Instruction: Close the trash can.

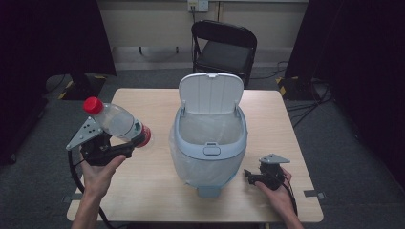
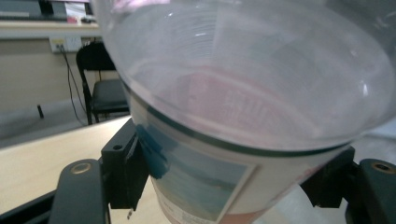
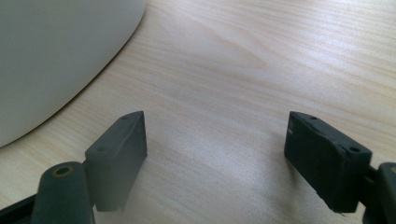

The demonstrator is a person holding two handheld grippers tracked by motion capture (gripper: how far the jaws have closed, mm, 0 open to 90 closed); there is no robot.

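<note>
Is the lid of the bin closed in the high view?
No, the lid stands raised at the back of the bin, leaving its bag-lined mouth open.

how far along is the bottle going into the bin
Done: the bin's lid stands open and the plastic bottle is off the table, clamped at its label between the left gripper jaws. In hand: the bottle is held tilted, left of the bin, not yet over its opening. Left: carry it over the liner and release. The right gripper rests open on the table, empty.
</note>
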